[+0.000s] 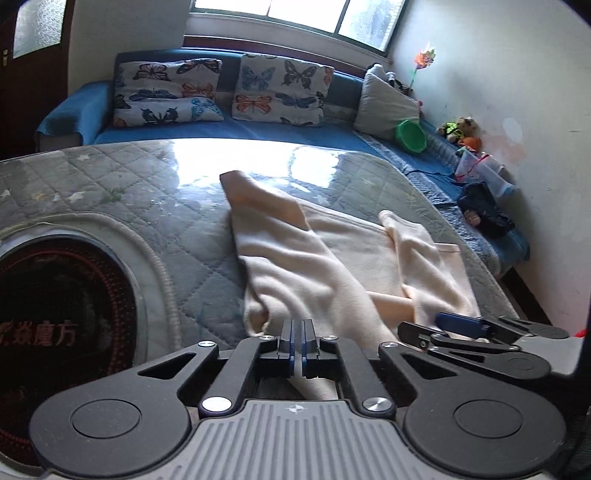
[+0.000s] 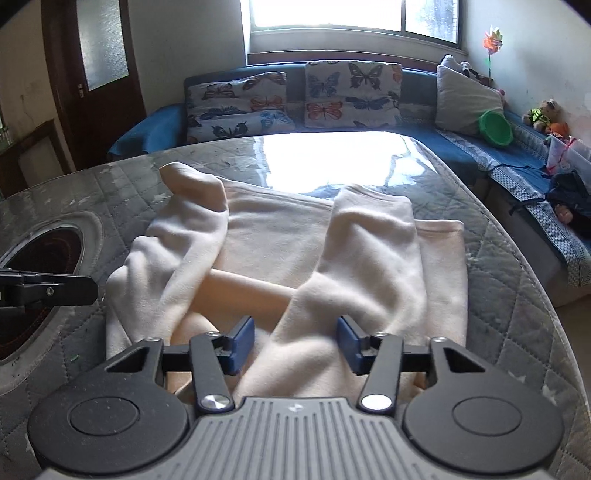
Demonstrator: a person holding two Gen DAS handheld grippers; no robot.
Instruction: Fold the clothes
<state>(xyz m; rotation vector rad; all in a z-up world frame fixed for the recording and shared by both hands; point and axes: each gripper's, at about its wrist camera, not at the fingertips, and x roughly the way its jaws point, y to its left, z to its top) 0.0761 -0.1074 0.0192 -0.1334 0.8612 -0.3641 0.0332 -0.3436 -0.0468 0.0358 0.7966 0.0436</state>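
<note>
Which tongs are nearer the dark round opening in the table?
Left. The left tongs are beside the dark round opening; the right tongs are farther away, over the cream garment.

A lived-in home sitting room is showing here. A blue corner sofa (image 2: 424, 134) is running under a wide window (image 2: 325, 14), carrying butterfly-print cushions (image 2: 351, 94) and a grey cushion (image 2: 467, 101). Soft toys (image 2: 546, 116), a green bowl (image 2: 496, 129) and a paper pinwheel (image 2: 493, 40) are sitting along the wall. A dark wooden door (image 2: 96, 74) with frosted glass is standing at the left, and a table (image 2: 517, 295) under a quilted cover is filling the foreground.
</note>
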